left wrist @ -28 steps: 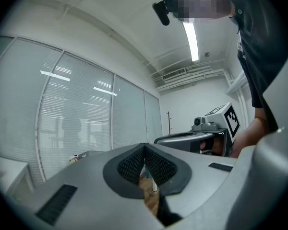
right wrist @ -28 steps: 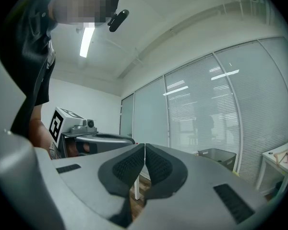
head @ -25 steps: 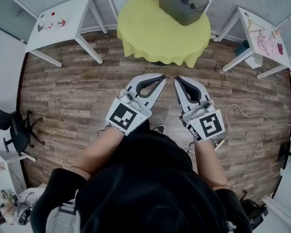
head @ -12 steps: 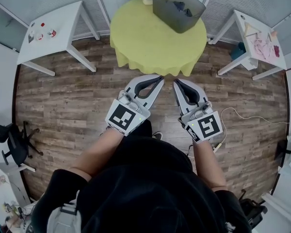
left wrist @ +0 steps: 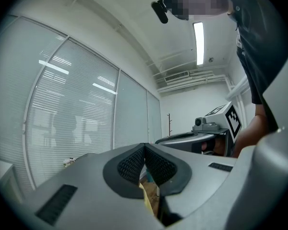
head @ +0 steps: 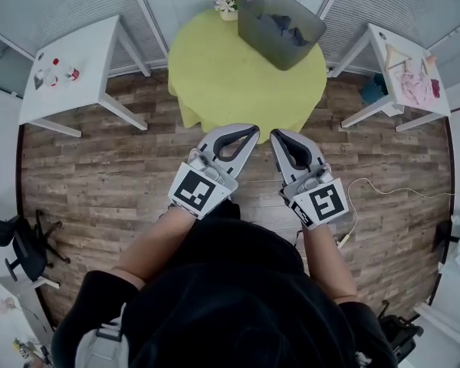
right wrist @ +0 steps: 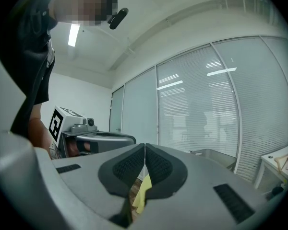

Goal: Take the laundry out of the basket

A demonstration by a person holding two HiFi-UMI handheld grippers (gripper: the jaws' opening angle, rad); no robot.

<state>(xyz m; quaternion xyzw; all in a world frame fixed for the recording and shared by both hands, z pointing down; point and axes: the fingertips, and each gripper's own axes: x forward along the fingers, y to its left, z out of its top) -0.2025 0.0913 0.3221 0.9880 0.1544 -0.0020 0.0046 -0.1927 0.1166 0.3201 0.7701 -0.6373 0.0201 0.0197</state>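
A grey laundry basket [head: 280, 15] with dark laundry [head: 282, 23] inside stands at the far right of a round table with a yellow-green cloth [head: 238, 71]. My left gripper [head: 252, 129] and right gripper [head: 275, 135] are held side by side over the wooden floor, just short of the table's near edge. Both are shut with nothing between the jaws. In the right gripper view the basket [right wrist: 215, 156] shows beyond the closed right gripper [right wrist: 144, 150], well apart from it. The left gripper view shows the closed left gripper [left wrist: 144, 148] and, beside it, the right gripper's marker cube [left wrist: 232, 119].
A white table [head: 65, 71] with small items stands at the far left, another white table [head: 402, 64] with clothes on it at the far right. A small flower pot [head: 228, 2] sits beside the basket. An office chair [head: 19, 244] is at the left; a cable [head: 383, 190] lies on the floor.
The person has stepped toward the round table; it and the basket lie nearer and lower in the head view. Both grippers stay shut, side by side.
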